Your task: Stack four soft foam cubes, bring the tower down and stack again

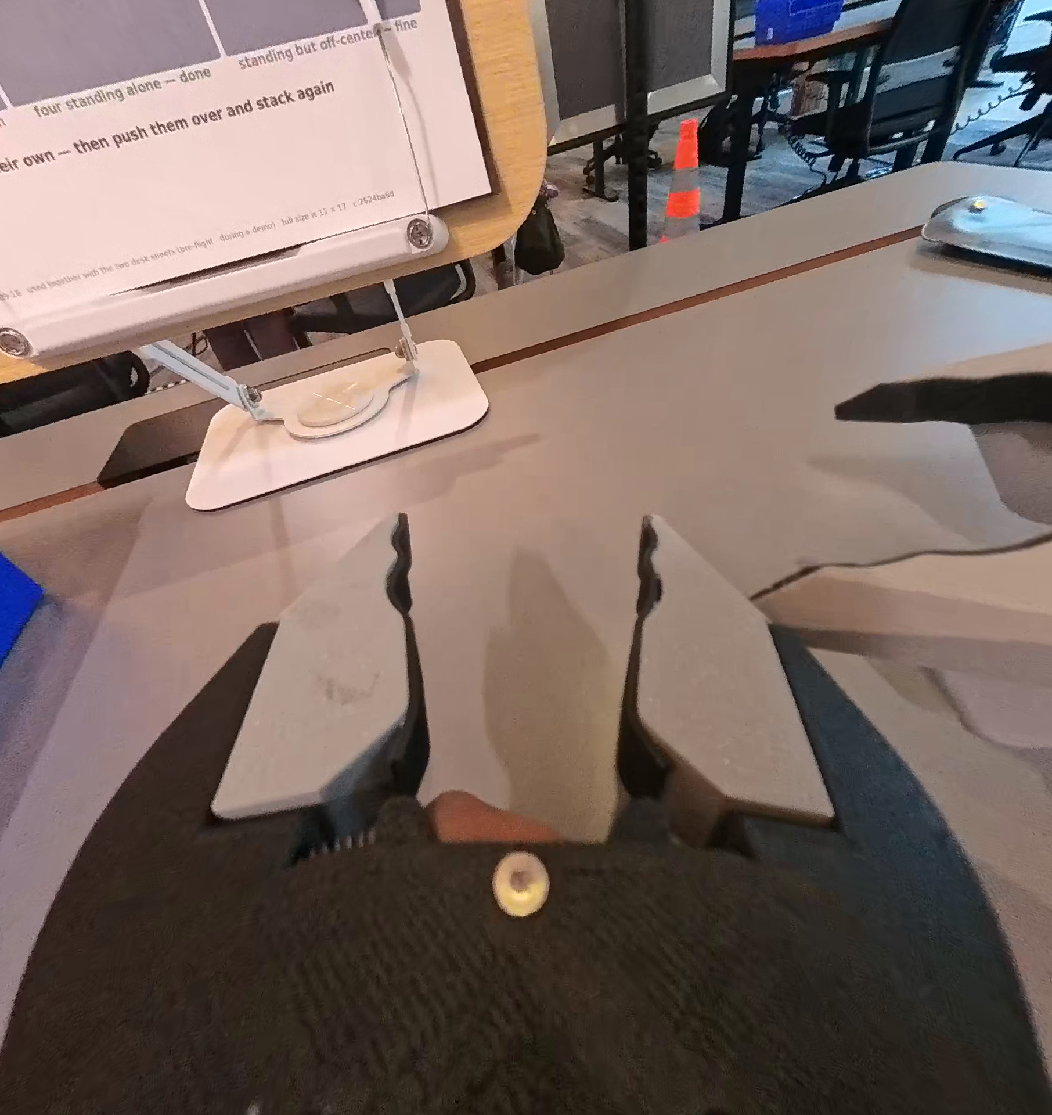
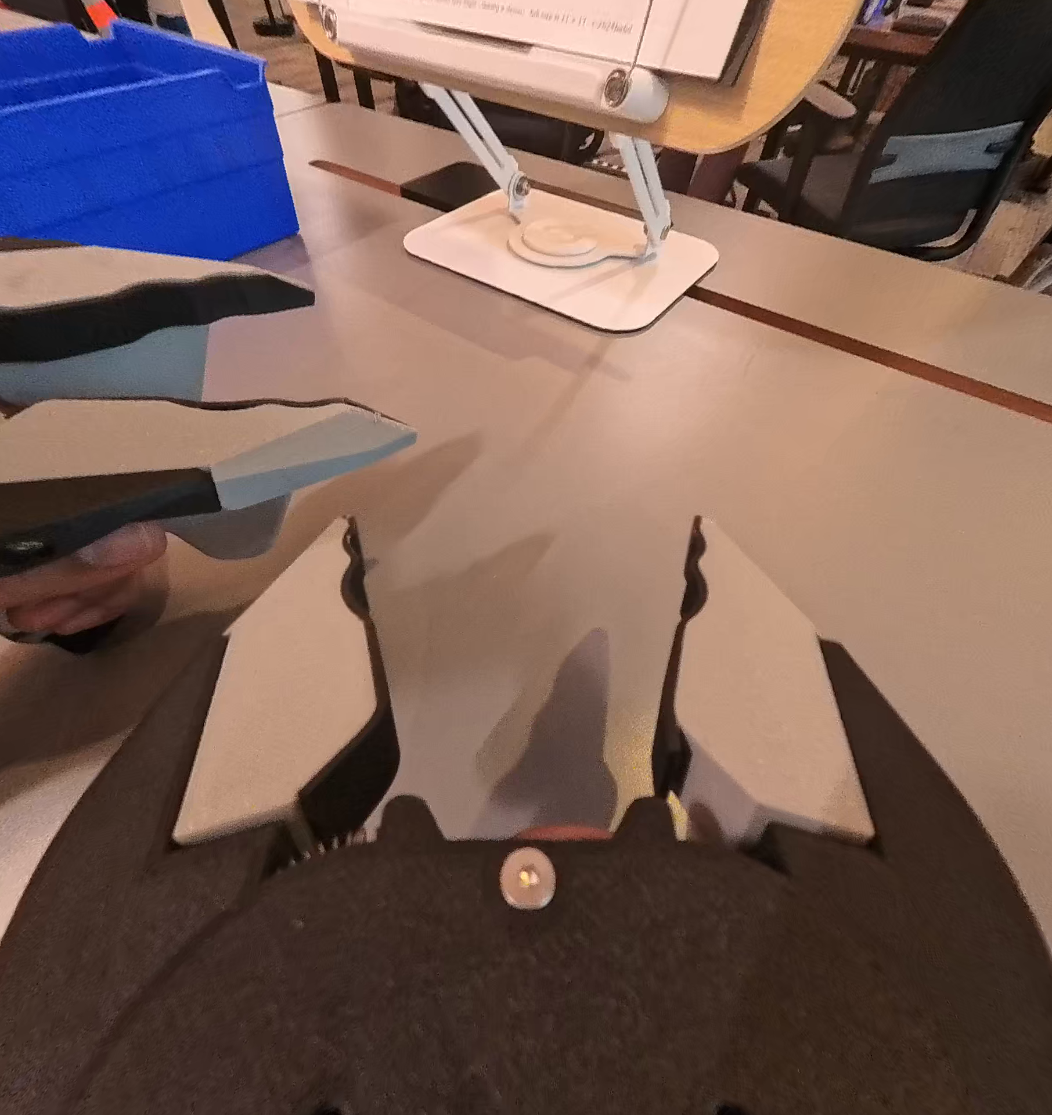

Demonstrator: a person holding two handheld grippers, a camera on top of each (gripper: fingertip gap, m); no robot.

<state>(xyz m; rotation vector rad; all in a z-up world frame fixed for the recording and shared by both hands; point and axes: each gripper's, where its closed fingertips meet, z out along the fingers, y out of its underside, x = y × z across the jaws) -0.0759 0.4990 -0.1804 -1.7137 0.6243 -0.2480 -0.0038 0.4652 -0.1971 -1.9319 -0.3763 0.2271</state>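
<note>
Left gripper (image 1: 523, 531) hovers over the grey table (image 1: 662, 374), jaws spread wide with only bare tabletop between them, gripping nothing; right gripper (image 2: 523, 531) is the same, wide apart and empty, and the left one shows at the left edge of its view with a hand (image 2: 71, 591) on the handle. No foam cubes visible in either view, so I can't tell where they are. Far side of the table: white stand (image 2: 563, 265) holding a printed sheet (image 1: 222, 151) on a wooden board, blue bin (image 2: 119, 139) far left, orange cone (image 1: 684, 175) on the floor beyond.
</note>
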